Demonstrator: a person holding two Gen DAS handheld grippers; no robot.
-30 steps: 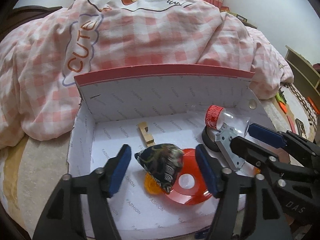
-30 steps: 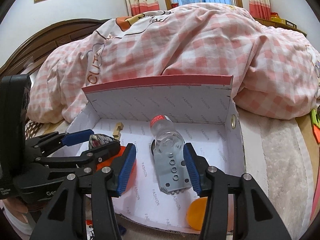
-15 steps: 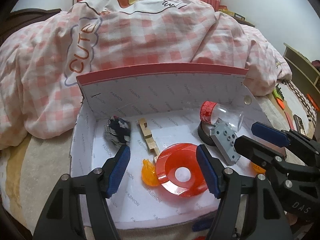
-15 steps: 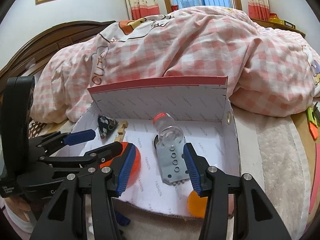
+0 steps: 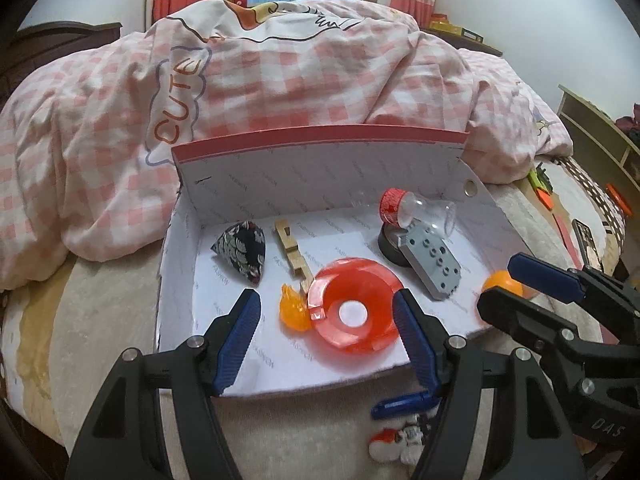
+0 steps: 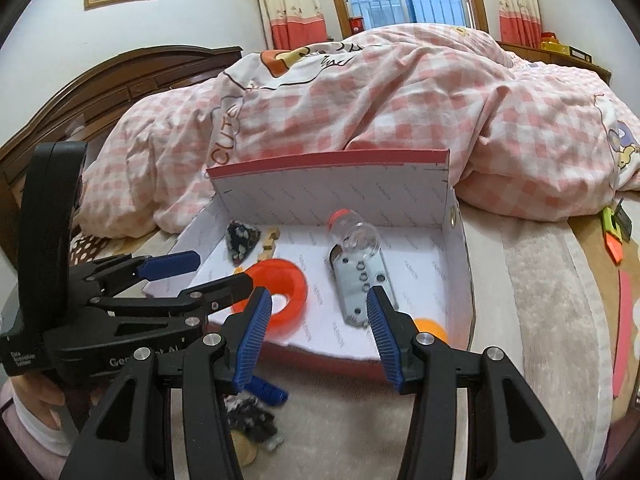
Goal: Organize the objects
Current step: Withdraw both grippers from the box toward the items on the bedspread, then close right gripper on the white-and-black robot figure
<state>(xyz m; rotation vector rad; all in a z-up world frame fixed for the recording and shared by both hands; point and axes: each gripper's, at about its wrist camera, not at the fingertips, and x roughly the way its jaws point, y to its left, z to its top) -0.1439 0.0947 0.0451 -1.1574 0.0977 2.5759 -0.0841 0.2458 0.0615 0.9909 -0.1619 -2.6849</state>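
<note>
Pouch (image 5: 241, 249) dropped in box (image 5: 320, 144), beyond left claw (image 5: 326, 334).

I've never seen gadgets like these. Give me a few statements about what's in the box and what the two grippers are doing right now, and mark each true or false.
1. The left gripper is open and holds nothing. True.
2. The clear bottle stands upright in the box. False: it lies tipped over, resting on the grey perforated plate.
3. The patterned fabric pouch sits in the box's far left corner. True.
4. The red disc lies on the bed outside the box. False: it lies on the box floor, near the front edge.
5. The right gripper is clamped on the grey plate. False: it is open and holds nothing.
</note>
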